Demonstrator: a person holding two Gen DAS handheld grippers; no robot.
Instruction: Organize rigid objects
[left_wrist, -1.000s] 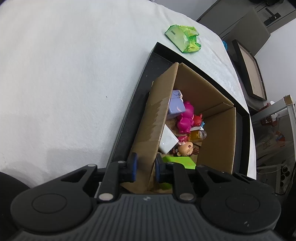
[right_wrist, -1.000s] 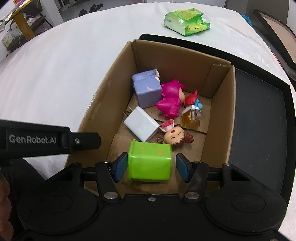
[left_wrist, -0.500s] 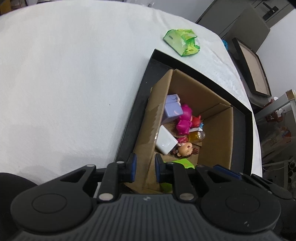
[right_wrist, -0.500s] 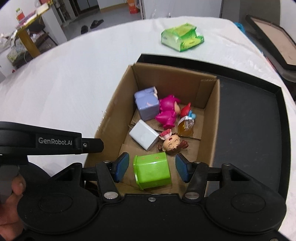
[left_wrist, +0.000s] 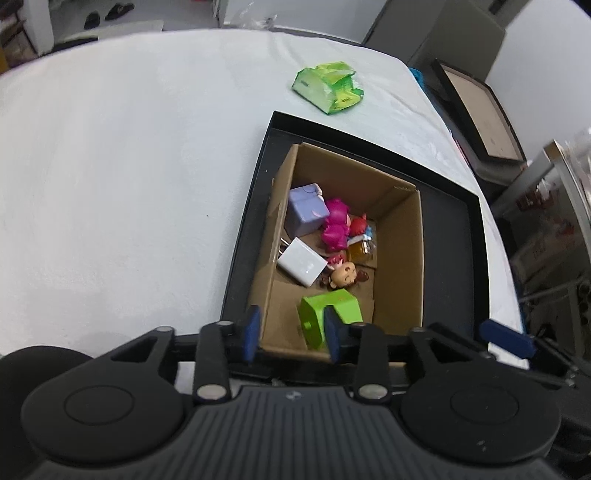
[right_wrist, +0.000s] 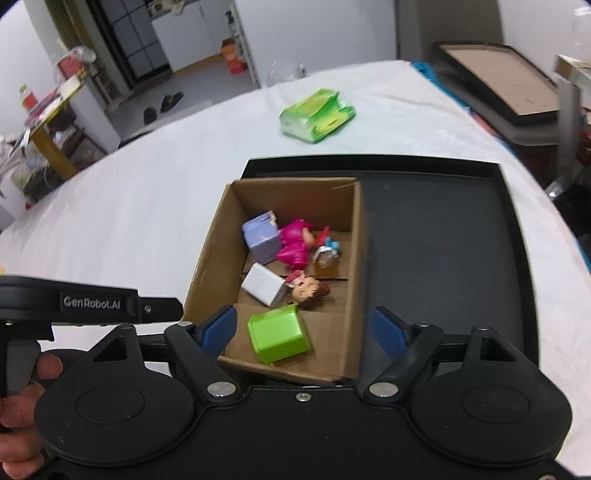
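Note:
An open cardboard box (left_wrist: 399, 251) (right_wrist: 354, 229) stands in a black tray (left_wrist: 458, 258) (right_wrist: 443, 240). Inside lie a green cube (left_wrist: 332, 314) (right_wrist: 279, 332), a white block (left_wrist: 301, 260) (right_wrist: 264, 284), a lilac box (left_wrist: 306, 210) (right_wrist: 260, 236), a pink figure (left_wrist: 336, 227) (right_wrist: 295, 240), a small doll head (left_wrist: 345, 275) (right_wrist: 306, 291) and a small amber bottle (left_wrist: 360, 247) (right_wrist: 325, 260). My left gripper (left_wrist: 291, 334) is open and empty above the box's near wall. My right gripper (right_wrist: 306, 330) is open wide and empty, raised above the box's near end.
A green packet (left_wrist: 328, 86) (right_wrist: 317, 118) lies on the white tablecloth beyond the tray. A framed board (left_wrist: 476, 110) (right_wrist: 498, 92) leans at the table's far right. The left gripper's body (right_wrist: 85, 302) shows at the left of the right wrist view.
The right gripper let go of the green cube, which now lies in the box, and pulled up and back. The left gripper released the box wall, opened, and rose too.

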